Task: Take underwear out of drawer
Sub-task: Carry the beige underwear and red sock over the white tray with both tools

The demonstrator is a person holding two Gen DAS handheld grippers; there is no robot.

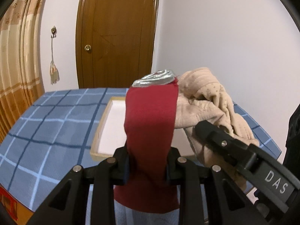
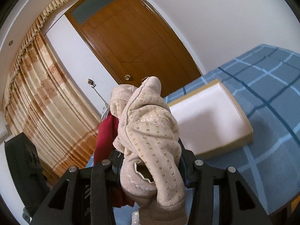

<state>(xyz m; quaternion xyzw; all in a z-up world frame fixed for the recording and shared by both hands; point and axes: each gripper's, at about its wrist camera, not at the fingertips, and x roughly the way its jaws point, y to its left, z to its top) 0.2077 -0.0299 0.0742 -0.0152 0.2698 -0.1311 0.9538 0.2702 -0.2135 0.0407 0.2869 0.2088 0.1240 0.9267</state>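
Observation:
My left gripper (image 1: 148, 166) is shut on dark red underwear with a silver waistband (image 1: 150, 123), held up in the air above the table. My right gripper (image 2: 150, 165) is shut on beige dotted underwear (image 2: 148, 131), also lifted; it shows in the left wrist view (image 1: 210, 101) right of the red piece. The shallow wooden drawer with a white inside (image 1: 110, 123) lies on the blue checked cloth behind the red piece, and in the right wrist view (image 2: 210, 116) to the right. No garment shows in the visible part of it.
The table has a blue checked cloth (image 1: 46, 131). A brown wooden door (image 1: 116, 33) and a white wall stand behind. Beige and orange curtains (image 1: 16, 65) hang at the left. A hook with a tassel (image 1: 53, 56) hangs on the wall.

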